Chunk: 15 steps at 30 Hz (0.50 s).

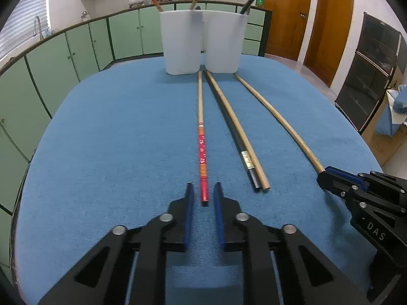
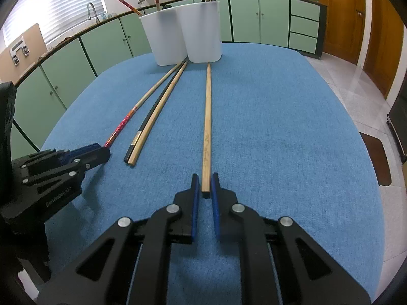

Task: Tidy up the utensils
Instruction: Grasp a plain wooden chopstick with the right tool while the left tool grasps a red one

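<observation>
Blue cloth (image 1: 101, 152) | red-handled chopstick (image 1: 203, 157) lengthwise mid-frame, butt between parted left gripper (image 1: 203, 193), ungripped | plain chopstick (image 2: 206, 127) likewise inside parted right gripper (image 2: 203, 183) | aligned toward white cups (image 1: 203, 40) upper centre for end-grasp.

White cups (image 1: 203, 42) block the blue tabletop's (image 1: 101, 139) far edge.

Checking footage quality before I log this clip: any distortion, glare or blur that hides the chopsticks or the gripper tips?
Left wrist view: strong fisheye bends the plain wooden chopstick; the red patterned chopstick and left gripper are sharp. Right wrist view: dark corners, bright window glare upper left, yet the right gripper reads clearly.
</observation>
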Available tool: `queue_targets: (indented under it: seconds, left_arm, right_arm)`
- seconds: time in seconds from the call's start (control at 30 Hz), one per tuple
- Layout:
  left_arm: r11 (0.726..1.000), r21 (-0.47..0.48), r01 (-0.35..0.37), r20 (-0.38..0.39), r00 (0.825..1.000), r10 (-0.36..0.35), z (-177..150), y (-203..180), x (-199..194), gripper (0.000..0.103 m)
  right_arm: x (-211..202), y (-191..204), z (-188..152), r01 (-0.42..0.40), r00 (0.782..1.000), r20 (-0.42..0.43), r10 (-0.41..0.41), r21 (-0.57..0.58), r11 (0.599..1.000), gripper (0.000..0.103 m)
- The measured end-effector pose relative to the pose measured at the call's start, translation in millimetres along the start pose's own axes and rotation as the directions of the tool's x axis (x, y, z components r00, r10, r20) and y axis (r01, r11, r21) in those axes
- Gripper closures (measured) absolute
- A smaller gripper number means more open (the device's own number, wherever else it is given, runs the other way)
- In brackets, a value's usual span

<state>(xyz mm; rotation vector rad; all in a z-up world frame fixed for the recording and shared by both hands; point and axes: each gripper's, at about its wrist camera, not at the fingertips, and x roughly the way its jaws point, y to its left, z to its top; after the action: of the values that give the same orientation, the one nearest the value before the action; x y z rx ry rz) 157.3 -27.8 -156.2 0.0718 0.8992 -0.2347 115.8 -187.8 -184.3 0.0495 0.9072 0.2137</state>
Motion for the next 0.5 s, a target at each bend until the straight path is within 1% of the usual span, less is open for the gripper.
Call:
queue_targets:
  seconds: [0.03, 0.1, 0.27, 0.5]
  left_arm:
    - [1.000, -0.001, 0.003, 0.000, 1.000, -0.003, 1, -1, 1, 0.097]
    - [1.000, -0.008, -0.004, 0.001, 1.000, 0.004, 1, -3, 1, 0.097]
    - [0.999, -0.038, 0.008, 0.005, 1.000, -0.008, 1, 1, -2, 0.098]
    - [1.000, -0.020, -0.002, 0.046, 0.999, 0.003, 5, 1, -27, 0.098]
  right_arm:
    - [0, -1, 0, -0.003, 1.000, 0.000, 0.003, 0.005, 1.000, 0.095]
    - [1, -3, 0, -0.008, 1.000, 0.001, 0.008, 0.015, 1.000, 0.096]
    - [-3, -3, 0, -0.009, 1.000, 0.014, 0.009, 0.015, 1.000, 0.097]
    - [-22, 2, 6, -0.001, 0.998, 0.062, 0.001, -0.006, 1.000, 0.097]
